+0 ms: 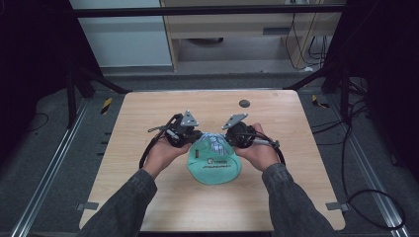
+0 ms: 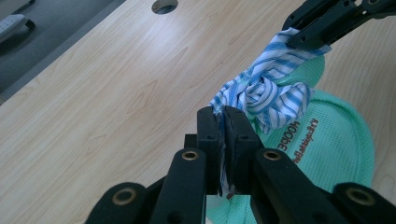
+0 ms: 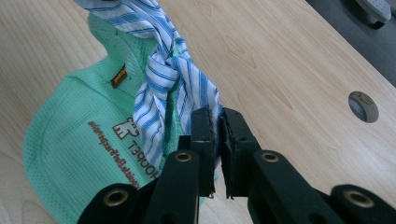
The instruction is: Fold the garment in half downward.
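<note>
Nearest us, our sleeved forearms reached in over the pale wooden desk [image 1: 148, 123]. On it lay a mint-green mesh garment [image 1: 216, 168] with brown lettering, at the desk's middle. A blue-and-white striped cloth [image 2: 268, 93], twisted into a knot, sat above the garment's far edge, stretched between our two hands. Our left tool [image 2: 223, 122] was clamped on one end of the striped cloth, and our right tool [image 3: 215, 122] was clamped on the other end.

Mint-green mesh garment [image 1: 214, 166] with brown lettering, flat on table, blue-and-white striped cloth [image 2: 266, 93] knotted at its top
</note>
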Demonstrator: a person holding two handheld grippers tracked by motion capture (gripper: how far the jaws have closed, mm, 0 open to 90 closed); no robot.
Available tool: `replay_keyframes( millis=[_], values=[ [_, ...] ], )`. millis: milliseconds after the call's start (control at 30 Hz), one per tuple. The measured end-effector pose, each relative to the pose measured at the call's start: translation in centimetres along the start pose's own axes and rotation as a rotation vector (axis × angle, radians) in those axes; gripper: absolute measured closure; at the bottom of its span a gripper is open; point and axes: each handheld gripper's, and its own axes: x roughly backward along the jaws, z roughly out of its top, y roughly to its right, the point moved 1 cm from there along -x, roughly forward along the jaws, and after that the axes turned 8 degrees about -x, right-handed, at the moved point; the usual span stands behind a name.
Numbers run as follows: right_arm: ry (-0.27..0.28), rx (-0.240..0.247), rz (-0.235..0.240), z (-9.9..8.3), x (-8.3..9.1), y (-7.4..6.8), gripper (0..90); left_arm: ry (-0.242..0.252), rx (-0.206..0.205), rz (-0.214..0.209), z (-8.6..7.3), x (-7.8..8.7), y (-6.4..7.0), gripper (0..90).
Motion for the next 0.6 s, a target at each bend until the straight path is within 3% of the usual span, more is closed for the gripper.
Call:
replay_keyframes(
  millis=[600],
  values=[
    [-0.006, 0.022, 0.019, -1.7, -0.1, -1.7, 84.2, 0.015, 0.014, -0.027, -2.0, -0.1, 1.8, 85.7]
  ],
)
